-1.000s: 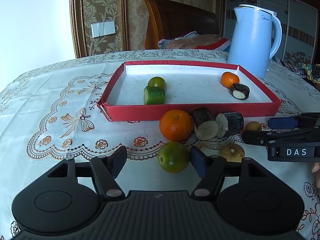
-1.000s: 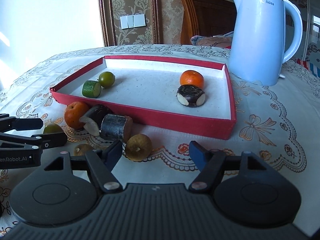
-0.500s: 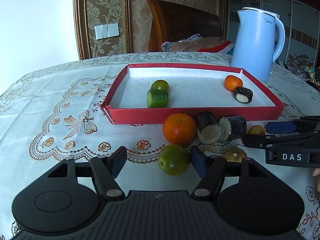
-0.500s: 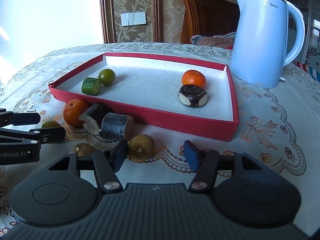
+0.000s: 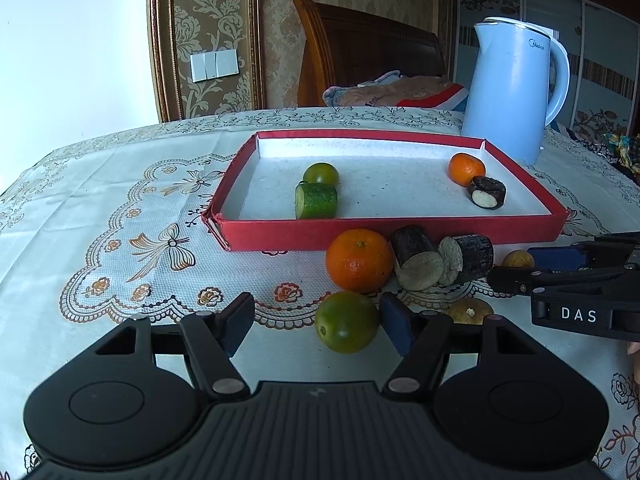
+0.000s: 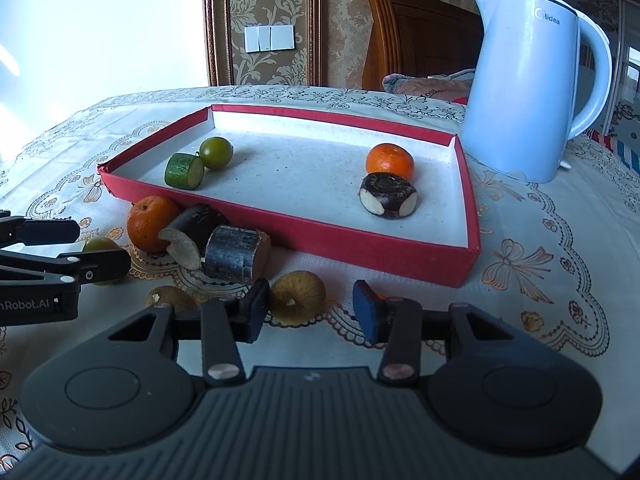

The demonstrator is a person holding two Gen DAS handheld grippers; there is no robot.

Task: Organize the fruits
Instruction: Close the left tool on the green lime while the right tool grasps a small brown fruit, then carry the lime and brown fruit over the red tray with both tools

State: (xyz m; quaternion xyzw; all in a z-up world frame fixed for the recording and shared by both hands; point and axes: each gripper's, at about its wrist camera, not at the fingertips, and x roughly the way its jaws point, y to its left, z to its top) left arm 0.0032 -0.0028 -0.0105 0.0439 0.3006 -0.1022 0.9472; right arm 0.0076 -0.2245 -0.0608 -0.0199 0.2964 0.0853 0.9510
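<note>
1. In my left wrist view, the left gripper [image 5: 318, 322] sits at the bottom centre of the frame with its jaws about half open. A green citrus fruit [image 5: 346, 321] lies between them, close against the right-hand pad; I can't tell whether it touches.
2. In my right wrist view, the right gripper [image 6: 310, 310] has just been closing its jaws. A brown dried fruit [image 6: 297, 295] sits between them, against the left-hand pad, with a clear gap to the other pad, so nothing is clamped.
3. The red tray [image 6: 360, 240] fills the middle of the frame on the worktop [image 6: 540, 240]. Inside it, at upper left, a green fruit [image 6: 216, 153] touches a cucumber piece [image 6: 185, 171]; at right, a small orange [image 6: 389, 159] sits just behind a dark peeled piece [image 6: 388, 196].
4. Outside the tray, along its near wall at left of centre, an orange [image 6: 149, 227] rests beside two dark cut stalk pieces [image 6: 234, 254].
5. A second brown fruit [image 6: 170, 296] lies at lower left, just beside the left-hand jaw arm.
6. A pale blue kettle [image 6: 528, 80] stands at upper right, behind the tray.
</note>
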